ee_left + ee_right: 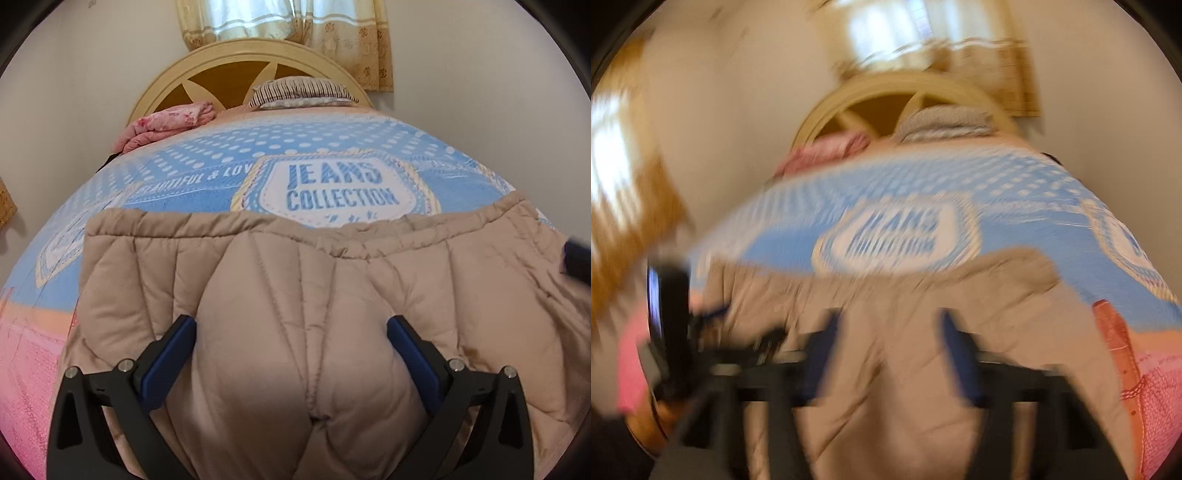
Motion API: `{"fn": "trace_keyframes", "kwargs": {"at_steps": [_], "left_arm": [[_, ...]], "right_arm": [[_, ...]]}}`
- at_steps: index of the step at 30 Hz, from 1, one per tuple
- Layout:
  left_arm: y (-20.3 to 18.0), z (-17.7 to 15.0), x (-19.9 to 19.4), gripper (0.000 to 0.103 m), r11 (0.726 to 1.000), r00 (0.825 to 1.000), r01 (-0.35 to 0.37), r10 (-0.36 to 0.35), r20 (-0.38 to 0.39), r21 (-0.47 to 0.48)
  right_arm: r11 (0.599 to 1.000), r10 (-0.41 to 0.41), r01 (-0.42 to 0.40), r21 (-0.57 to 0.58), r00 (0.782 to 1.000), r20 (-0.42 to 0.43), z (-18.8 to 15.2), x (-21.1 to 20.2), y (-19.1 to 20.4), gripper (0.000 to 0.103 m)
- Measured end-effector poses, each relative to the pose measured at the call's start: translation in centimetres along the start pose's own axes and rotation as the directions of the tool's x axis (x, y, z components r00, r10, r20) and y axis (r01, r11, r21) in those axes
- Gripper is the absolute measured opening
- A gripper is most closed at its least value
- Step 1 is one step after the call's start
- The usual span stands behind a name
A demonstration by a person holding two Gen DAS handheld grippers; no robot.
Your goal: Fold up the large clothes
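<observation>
The tan quilted coat (295, 295) is spread on the bed (207, 192). A bulging fold is straddled by each claw, left (291, 339) and right (888, 343), fingers apart. Slippage is likely if only padding is pinched.

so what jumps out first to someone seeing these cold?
The tan quilted coat fills the foreground, spread on the bed and bulging between the open left gripper. Behind it, the blue bedspread's "JEANS COLLECTION" badge sits mid-frame, a pink blanket by the headboard. The right wrist view is motion-blurred; the right gripper also straddles the coat.
</observation>
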State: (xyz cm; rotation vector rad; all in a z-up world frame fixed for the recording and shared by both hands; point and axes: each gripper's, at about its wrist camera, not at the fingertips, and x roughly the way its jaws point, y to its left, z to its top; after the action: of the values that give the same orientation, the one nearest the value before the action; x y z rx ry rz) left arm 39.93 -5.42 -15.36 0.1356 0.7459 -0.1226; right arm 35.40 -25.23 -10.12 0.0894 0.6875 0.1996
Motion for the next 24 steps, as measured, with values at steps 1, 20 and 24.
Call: {"fn": "trace_keyframes", "kwargs": {"at_steps": [1,20,24], "left_arm": [[0.2,0.0,0.1,0.103,1.0,1.0,-0.003,0.003,-0.002,-0.001],[-0.3,-0.6,2.5,0.103,0.999,0.998,0.033,-0.035,-0.06,-0.03],[-0.4,-0.7,2.8,0.103,0.999,0.997,0.036,-0.038,-0.068,-0.032]], "right_arm": [[1.0,-0.002,0.002,-0.005,1.0,-0.021,-0.5,1.2,0.4,0.036],[0.992,-0.034,0.046,0.115,0.994,-0.102,-2.9,7.7,-3.4,0.035],[0.991,-0.027,0.041,0.126,0.994,-0.107,-3.2,8.1,-3.7,0.035]]}}
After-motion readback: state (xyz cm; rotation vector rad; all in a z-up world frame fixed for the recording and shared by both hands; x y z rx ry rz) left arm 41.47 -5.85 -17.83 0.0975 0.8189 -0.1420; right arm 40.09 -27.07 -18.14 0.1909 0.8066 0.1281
